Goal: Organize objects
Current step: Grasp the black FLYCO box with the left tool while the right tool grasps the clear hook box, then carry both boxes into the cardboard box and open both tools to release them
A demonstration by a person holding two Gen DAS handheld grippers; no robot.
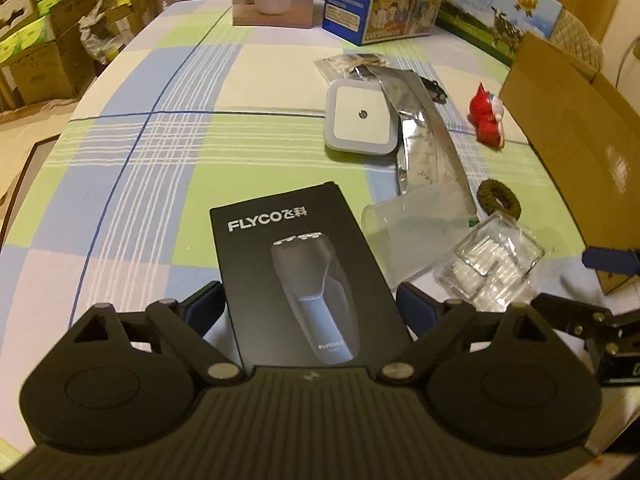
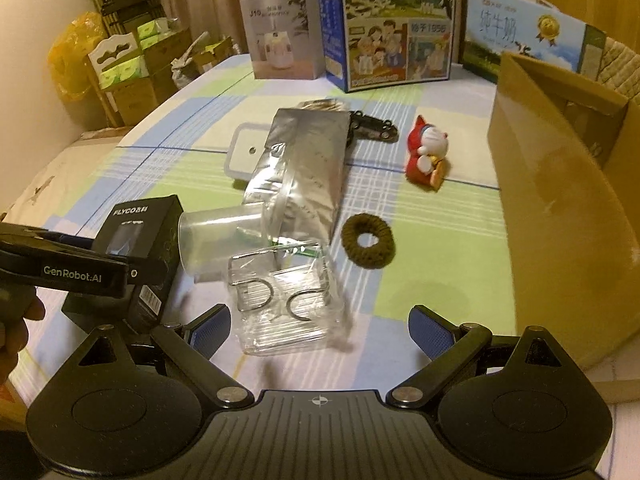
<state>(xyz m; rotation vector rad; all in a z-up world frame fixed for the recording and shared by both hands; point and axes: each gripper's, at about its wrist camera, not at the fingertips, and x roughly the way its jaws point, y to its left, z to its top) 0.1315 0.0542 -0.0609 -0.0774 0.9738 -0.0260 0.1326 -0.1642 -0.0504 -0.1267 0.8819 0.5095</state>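
Note:
A black FLYCO shaver box (image 1: pixel 304 272) lies on the checked tablecloth (image 1: pixel 168 152) between the fingers of my left gripper (image 1: pixel 312 304). The blue pads stand close beside its long edges, and I see no firm press. In the right wrist view that box (image 2: pixel 136 248) sits at the left, under the left gripper's black body (image 2: pixel 72 272). My right gripper (image 2: pixel 322 330) is open just short of a clear plastic box (image 2: pixel 284 308) with metal rings inside. A clear cup (image 2: pixel 216 236) lies on its side between the two boxes.
An open cardboard box (image 2: pixel 560 200) stands at the right. Spread over the cloth are a silver foil pouch (image 2: pixel 304 160), a brown hair tie (image 2: pixel 368 246), a red and white toy (image 2: pixel 426 156), a white square container (image 1: pixel 360 120) and a black clip (image 2: pixel 374 128). Milk cartons (image 2: pixel 396 28) line the far edge.

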